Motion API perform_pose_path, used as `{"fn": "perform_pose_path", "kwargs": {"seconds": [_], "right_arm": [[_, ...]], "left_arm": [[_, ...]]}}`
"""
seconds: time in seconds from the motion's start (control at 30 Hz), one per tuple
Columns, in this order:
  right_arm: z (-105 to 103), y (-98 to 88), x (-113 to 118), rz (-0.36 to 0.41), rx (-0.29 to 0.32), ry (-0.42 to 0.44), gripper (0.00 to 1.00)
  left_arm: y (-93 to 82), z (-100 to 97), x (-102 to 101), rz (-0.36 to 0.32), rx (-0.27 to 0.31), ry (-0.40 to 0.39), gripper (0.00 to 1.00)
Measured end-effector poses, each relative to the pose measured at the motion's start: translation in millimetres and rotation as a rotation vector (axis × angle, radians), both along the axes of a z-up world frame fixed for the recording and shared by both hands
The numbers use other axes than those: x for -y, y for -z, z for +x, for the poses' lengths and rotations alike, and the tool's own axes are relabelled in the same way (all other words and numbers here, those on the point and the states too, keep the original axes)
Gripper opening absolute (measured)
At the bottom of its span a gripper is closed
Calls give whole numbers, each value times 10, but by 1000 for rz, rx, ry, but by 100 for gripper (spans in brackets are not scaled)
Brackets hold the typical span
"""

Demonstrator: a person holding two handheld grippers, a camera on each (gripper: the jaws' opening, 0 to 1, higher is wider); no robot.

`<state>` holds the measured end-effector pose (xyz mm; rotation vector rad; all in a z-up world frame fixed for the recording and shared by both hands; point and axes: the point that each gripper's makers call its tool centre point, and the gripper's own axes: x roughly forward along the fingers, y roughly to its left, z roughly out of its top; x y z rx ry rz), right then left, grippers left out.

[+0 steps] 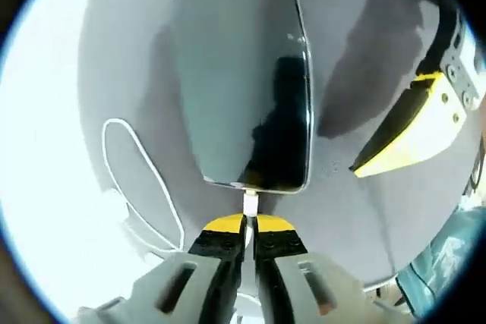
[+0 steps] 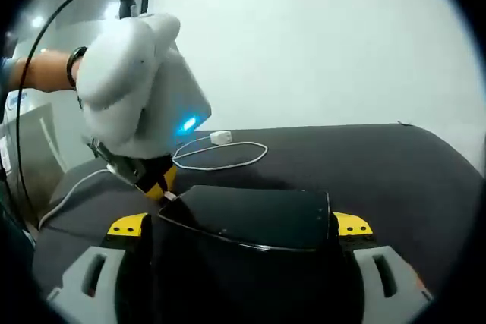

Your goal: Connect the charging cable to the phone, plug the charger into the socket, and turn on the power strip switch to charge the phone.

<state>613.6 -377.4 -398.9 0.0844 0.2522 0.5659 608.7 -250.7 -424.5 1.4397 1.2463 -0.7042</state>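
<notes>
Dark grey counter under a plain white wall is where you are working, with the phone lying screen-up on it. Your left claw is closed on the cable plug, whose white tip sits at the middle of the phone's near edge, at or just inside the port (I cannot tell whether it is fully seated). In the right gripper view, your right claw stands spread on either side of the phone, yellow tips against its two long edges, bracing it; whether it actually presses on the edges I cannot tell. My judgement is that the connecting step is in hand: keep the plug square to the edge, push straight along the phone's length, and let the right claw take the reaction so the phone does not slide. Do not rock the plug sideways. The left gripper comes in low from the left of the right gripper view, nose angled down toward the phone's edge, with a bare forearm behind it. The white cable trails in loose loops on the counter beyond, ending at the small white charger.
</notes>
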Motion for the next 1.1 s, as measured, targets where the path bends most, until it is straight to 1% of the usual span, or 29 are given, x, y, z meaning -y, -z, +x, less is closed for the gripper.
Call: {"fn": "perform_pose_path", "kwargs": {"seconds": [0.1, 0.13, 0.17, 0.2, 0.23, 0.27, 0.37, 0.4, 0.43, 0.47, 0.5, 0.57, 0.6, 0.67, 0.73, 0.77, 0.8, 0.83, 0.87, 0.9, 0.93, 0.97, 1.03, 1.07, 1.1], "right_arm": [[3, -3, -1, 5, -1, 5, 93], [4, -3, -1, 4, 0, 6, 93], [4, -1, -3, 2, 1, 6, 93], [4, -1, -3, 2, 1, 6, 93], [6, 0, -2, 1, 1, 7, 93], [7, 0, -2, -1, 2, 7, 93], [4, -1, -4, 3, 1, 8, 93], [5, -3, -3, 4, 1, 13, 93], [3, -4, -5, 5, 1, 13, 93], [5, -5, -5, 6, 1, 15, 93], [5, -5, -5, 6, 1, 16, 93], [-4, 0, -10, -1, 4, 13, 93], [-3, 0, -8, -2, 5, 11, 93], [0, -3, -4, 2, 4, 11, 93], [-1, -3, -6, -1, 5, 11, 93], [0, -3, -4, -1, 6, 12, 93], [1, -3, -3, -2, 6, 11, 93], [1, -3, -3, -2, 6, 11, 93], [2, -5, 0, 1, 5, 11, 93], [1, -6, 0, 2, 5, 11, 93], [-1, -4, -3, 1, 5, 9, 93], [-1, -5, -5, 2, 5, 9, 93], [0, -8, -3, 6, 4, 8, 93], [-2, -7, -4, 4, 4, 8, 93], [-4, -5, -5, 3, 4, 8, 93]], "left_arm": [[-13, 113, 2, -55, 45, 18, 0], [-4, 111, -4, -62, 41, 13, 0], [8, 91, 8, -61, 23, 80, 0], [0, 87, 9, -52, 25, 95, 0], [7, 78, 6, -57, 31, 74, 0], [9, 82, 8, -49, 38, 94, 0], [1, 99, 9, -52, 51, 85, 0], [9, 113, 5, -64, 53, 73, 0], [11, 116, 5, -67, 54, 56, 0], [6, 112, -2, -74, 73, -4, 0], [17, 100, -7, -69, 65, 10, 0], [2, 77, -14, -66, 69, 24, 0], [9, 78, -13, -64, 68, 56, 0], [5, 68, 2, -40, 38, 170, 1], [28, 46, 7, -66, -3, 189, 2], [19, 61, 16, -86, -29, 225, 3], [20, 63, 15, -110, -48, 231, 3], [15, 78, 14, -128, -60, 241, 4], [-6, 122, 16, -160, -51, 238, 7], [-12, 134, 15, -182, -54, 240, 9], [-4, 115, 14, -228, -81, 245, 9], [-10, 109, 5, -266, -78, 218, 8], [-4, 92, -6, -341, -102, 196, 8], [-8, 88, -1, -396, -125, 209, 8], [-9, 84, -1, -433, -144, 227, 8]]}}
